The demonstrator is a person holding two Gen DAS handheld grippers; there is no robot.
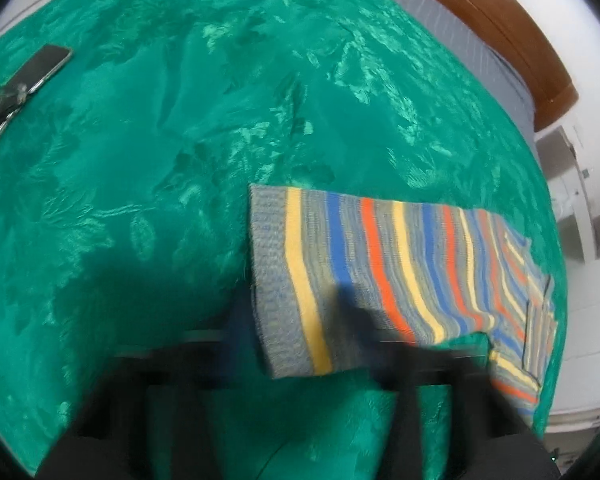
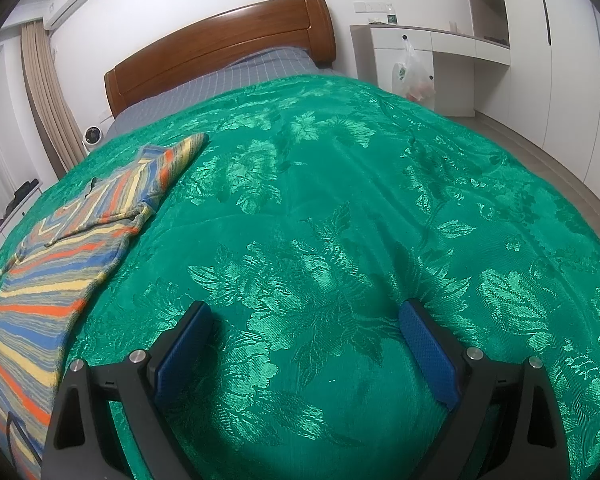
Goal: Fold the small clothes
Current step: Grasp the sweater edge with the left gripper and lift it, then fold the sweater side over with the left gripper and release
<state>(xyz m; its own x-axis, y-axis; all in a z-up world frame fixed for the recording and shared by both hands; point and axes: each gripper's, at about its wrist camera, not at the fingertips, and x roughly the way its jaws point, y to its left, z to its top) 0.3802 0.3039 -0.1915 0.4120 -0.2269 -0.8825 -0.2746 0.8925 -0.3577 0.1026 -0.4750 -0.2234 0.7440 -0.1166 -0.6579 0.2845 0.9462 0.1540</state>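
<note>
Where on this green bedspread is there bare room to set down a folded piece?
Bare green floral bedspread lies between the striped knitted sweater and the bed's right edge, ahead of the open right gripper. Crowded: the sweater's side, and the dark smartphone corner.

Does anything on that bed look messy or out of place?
Mostly the striped sweater: it lies partly folded on the green bedspread, one sleeve sticking out and a rumpled fold in the middle. A phone also sits on the bedspread, away from the sweater.
</note>
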